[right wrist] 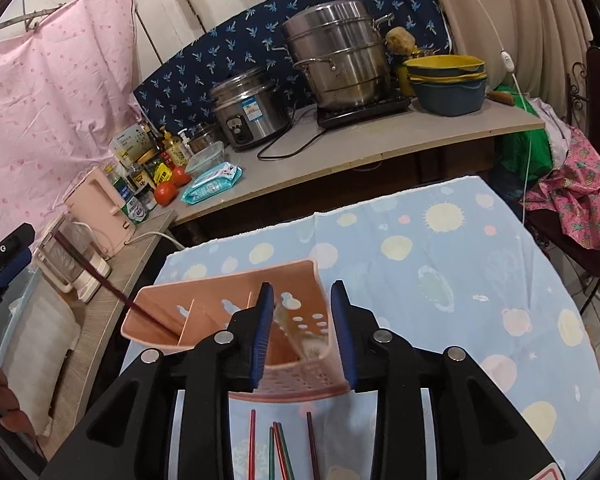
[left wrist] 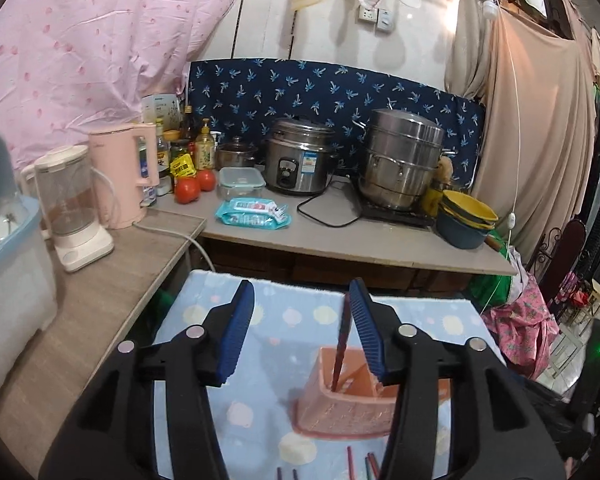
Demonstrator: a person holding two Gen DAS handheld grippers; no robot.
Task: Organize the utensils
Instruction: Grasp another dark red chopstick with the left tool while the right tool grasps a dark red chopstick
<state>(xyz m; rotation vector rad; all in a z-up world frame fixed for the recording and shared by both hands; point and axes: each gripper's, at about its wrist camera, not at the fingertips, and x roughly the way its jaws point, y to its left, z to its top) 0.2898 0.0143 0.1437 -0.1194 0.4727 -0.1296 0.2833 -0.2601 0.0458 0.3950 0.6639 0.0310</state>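
A cluttered kitchen counter is seen behind a blue cloth-covered table [right wrist: 440, 248], where the pink utensil holder [right wrist: 300, 376] is straddled by the spread right gripper [right wrist: 304, 336] at lower centre. One dark red chopstick [left wrist: 339, 354] is already stood in its end compartment below the spread left gripper [left wrist: 302, 334]. Remaining chopsticks [right wrist: 278, 452] are best dropped in upright.

Pink holder [right wrist: 236, 312]; dark red chopstick [left wrist: 340, 344]; blue spotted cloth [right wrist: 440, 264].

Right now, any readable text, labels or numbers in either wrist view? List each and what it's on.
None can be read as it stands.
Blue sticker on the steel rice cooker: print too small.
Teal wet-wipes pack: label blurred.
Yellow packet by the sauce bottles: dark characters, illegible.
White carton behind the bottles: printed, too small.
Pink plastic utensil caddy and dark red chopstick: no markings seen.
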